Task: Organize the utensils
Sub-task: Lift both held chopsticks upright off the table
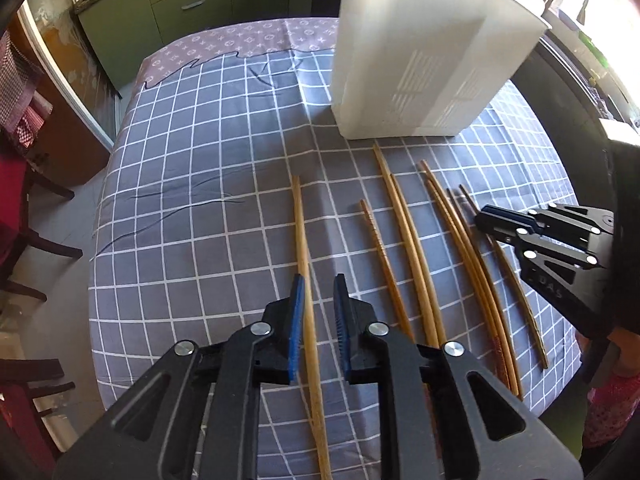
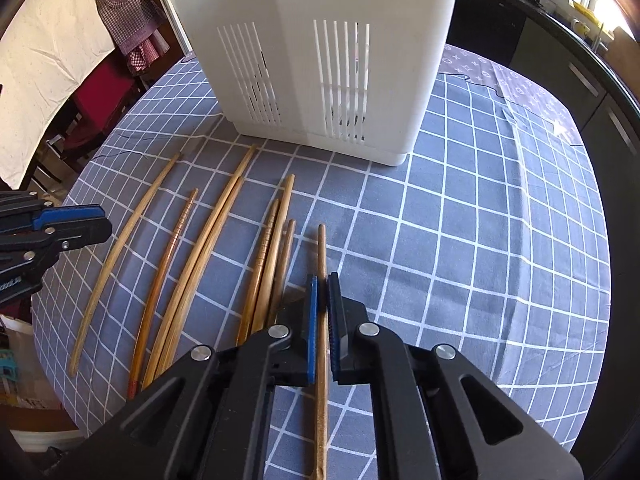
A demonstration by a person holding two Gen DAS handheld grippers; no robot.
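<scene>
Several wooden chopsticks lie in a row on the grid-patterned tablecloth in front of a white slotted utensil holder, which also shows in the right wrist view. My left gripper is open, its jaws on either side of the leftmost light chopstick. My right gripper is shut on the rightmost dark chopstick, low over the cloth. The right gripper also shows in the left wrist view. The left gripper also shows in the right wrist view.
Between the two chopsticks lie several more, close together. Green cabinets stand beyond the table. Dark chairs stand at the left. A dark counter runs at the right.
</scene>
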